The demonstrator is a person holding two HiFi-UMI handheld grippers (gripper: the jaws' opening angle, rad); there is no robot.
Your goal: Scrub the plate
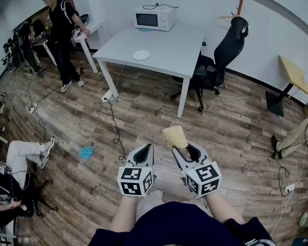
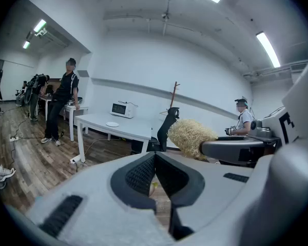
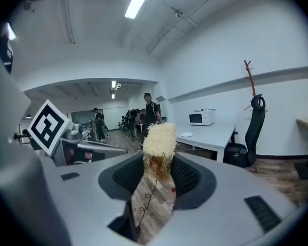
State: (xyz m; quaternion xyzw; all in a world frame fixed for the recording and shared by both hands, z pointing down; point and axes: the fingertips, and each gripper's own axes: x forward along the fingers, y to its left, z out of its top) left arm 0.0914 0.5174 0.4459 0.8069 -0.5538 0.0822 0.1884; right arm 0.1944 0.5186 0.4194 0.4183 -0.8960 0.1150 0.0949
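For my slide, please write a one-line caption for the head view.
Right gripper holds a yellow scrubber, the left gripper is shut, and the white plate lies on the far table.

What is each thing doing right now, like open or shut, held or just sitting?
Left gripper: shut, empty.
Right gripper: shut on the yellow scrubber.
Yellow scrubber: held, sticking out past the jaws.
Plate: lying on the white table, untouched.
Microwave: door closed.

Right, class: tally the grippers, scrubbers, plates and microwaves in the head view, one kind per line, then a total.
grippers: 2, the left gripper and the right gripper
scrubber: 1
plate: 1
microwave: 1
total: 5
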